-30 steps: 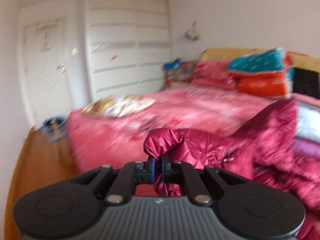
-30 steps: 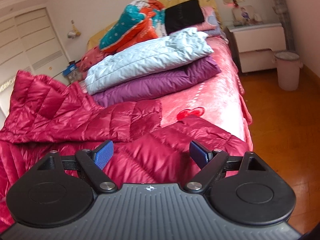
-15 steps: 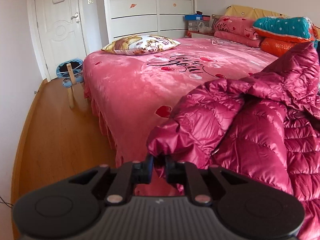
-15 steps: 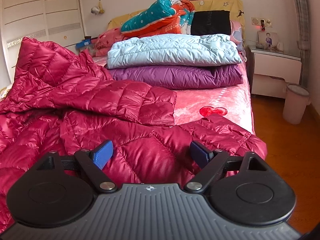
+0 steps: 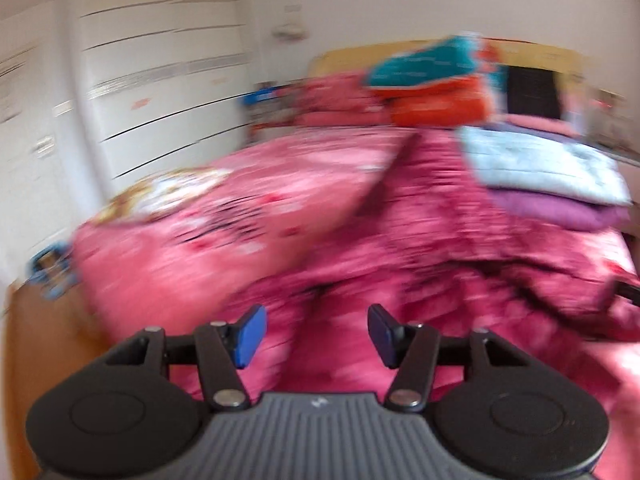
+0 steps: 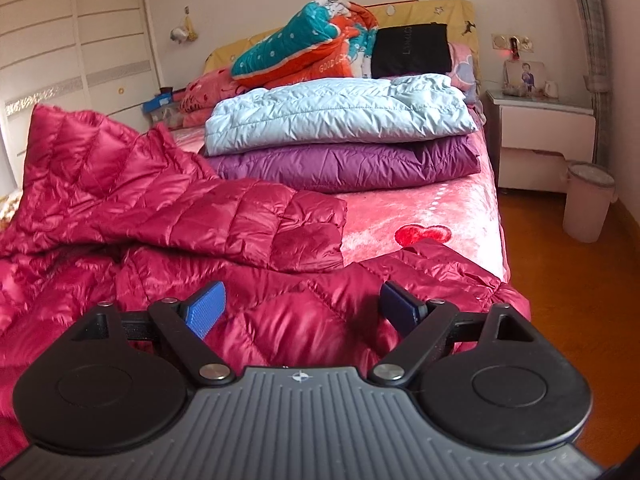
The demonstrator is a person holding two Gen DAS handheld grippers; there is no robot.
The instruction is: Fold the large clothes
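Observation:
A crimson quilted down jacket (image 6: 208, 220) lies spread and crumpled on the pink bed (image 6: 460, 208), one sleeve folded across its body. It also shows, blurred, in the left wrist view (image 5: 460, 248). My right gripper (image 6: 302, 310) is open and empty, just above the jacket's near hem. My left gripper (image 5: 314, 334) is open and empty, above the jacket's left part near the bed's edge.
A folded light blue jacket (image 6: 336, 110) lies on a folded purple one (image 6: 348, 162) further up the bed. Behind them are a teal and orange quilt (image 6: 304, 52) and pillows. A nightstand (image 6: 544, 140) and a pink bin (image 6: 588, 200) stand at the right on the wooden floor.
My left gripper has let go of the jacket's sleeve and opened, and it is swinging fast, so its view is blurred. My right gripper stays open and has shifted slightly.

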